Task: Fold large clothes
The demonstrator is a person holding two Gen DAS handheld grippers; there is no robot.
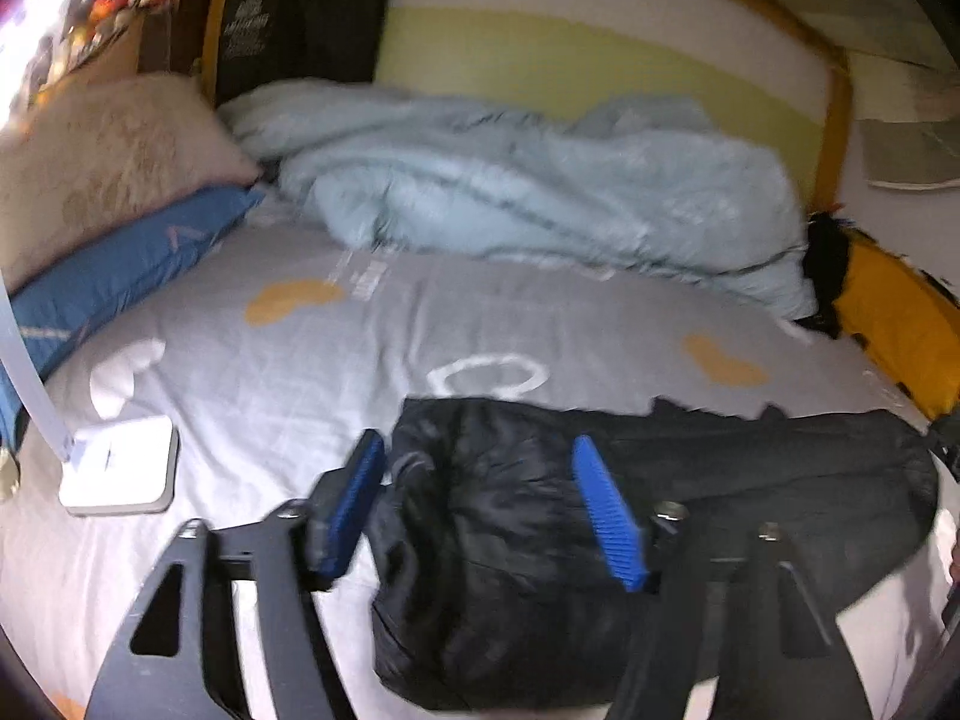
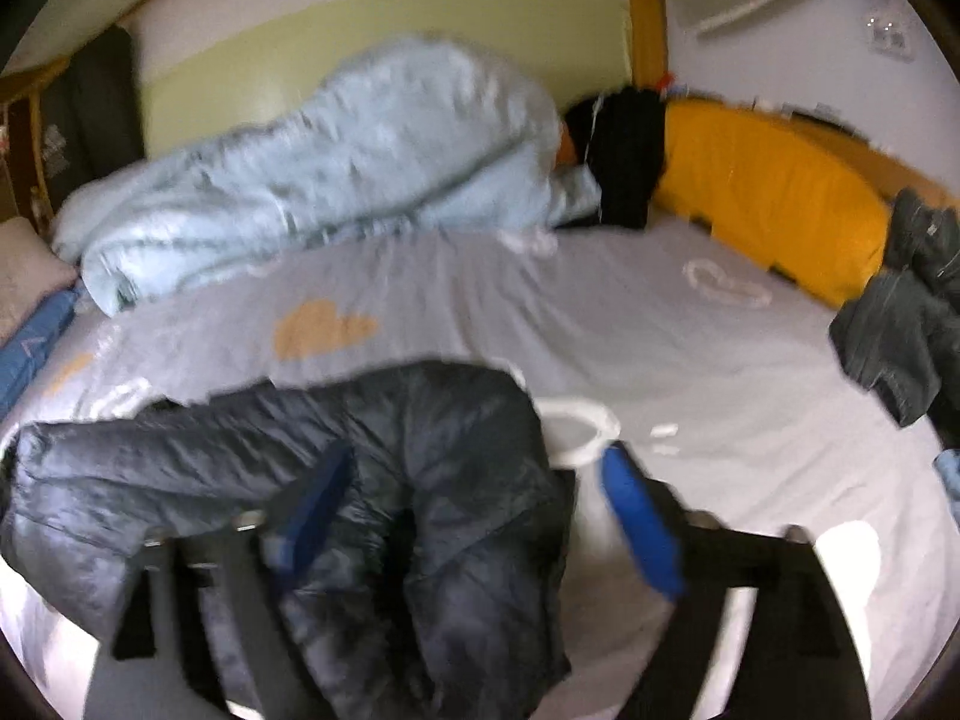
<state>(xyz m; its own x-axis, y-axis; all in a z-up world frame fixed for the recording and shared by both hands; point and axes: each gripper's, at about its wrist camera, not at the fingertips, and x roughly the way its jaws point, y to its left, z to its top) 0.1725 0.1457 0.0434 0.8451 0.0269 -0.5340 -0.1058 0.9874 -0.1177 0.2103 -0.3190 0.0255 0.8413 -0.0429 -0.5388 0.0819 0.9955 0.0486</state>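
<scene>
Folded black puffer jacket (image 1: pixel 600 540) on grey printed bedsheet (image 1: pixel 300 372), both grippers spread above it

Left gripper (image 1: pixel 480 504) with blue pads well apart, straddling the jacket's left end, nothing pinched; right gripper (image 2: pixel 480 510) likewise wide apart, one blue pad over the jacket's right part, the other over bare sheet, no cloth clamped. Jacket bunched in a thick bundle at the near edge of the bed. Behind it, a pale blue quilt (image 1: pixel 528 192) heaped against the headboard wall, beige pillow (image 1: pixel 90 162) atop blue pillow (image 1: pixel 120 276) at left, yellow cushion (image 2: pixel 768 192) at right, white lamp base (image 1: pixel 120 468) on the sheet, dark grey garment (image 2: pixel 900 324) at far right
</scene>
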